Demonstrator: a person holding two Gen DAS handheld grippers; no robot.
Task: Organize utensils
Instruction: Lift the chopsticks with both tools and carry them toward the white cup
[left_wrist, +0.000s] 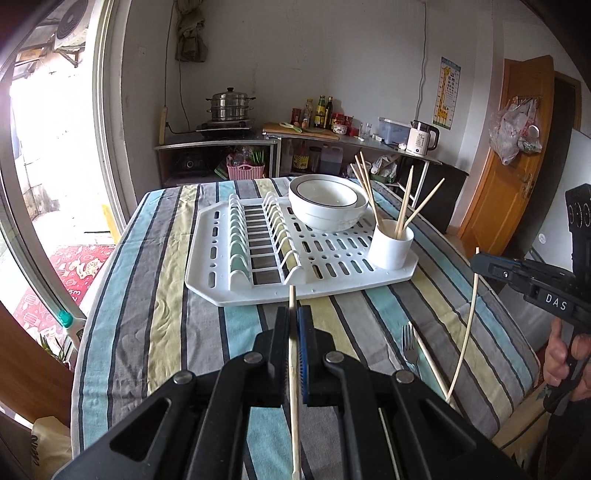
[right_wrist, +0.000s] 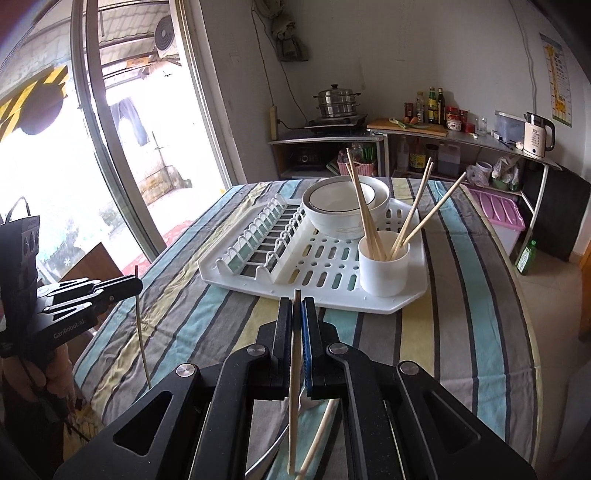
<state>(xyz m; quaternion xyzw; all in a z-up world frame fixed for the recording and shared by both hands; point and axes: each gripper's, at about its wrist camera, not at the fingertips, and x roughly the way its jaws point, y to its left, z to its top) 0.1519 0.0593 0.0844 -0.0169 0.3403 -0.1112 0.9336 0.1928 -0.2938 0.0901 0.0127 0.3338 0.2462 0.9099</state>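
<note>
Left gripper: the black two-finger left gripper is pressed together on a pale wooden chopstick, which runs lengthwise between the pads with its tip poking out ahead.
Right gripper: the black right gripper likewise pinches a second pale wooden chopstick; held above the cloth, well short of the cup.
Destination: a white cylindrical cup on the near right corner of the white slotted plastic drying rack holds several chopsticks upright, so these two probably belong there.
Still loose: a metal fork and another chopstick lie on the striped tablecloth.
Bowls: stacked white bowls with a dark rim line sit behind the cup.
Risk: leaning sticks crowd the cup mouth; insertion likely needs a steep angle.
</note>
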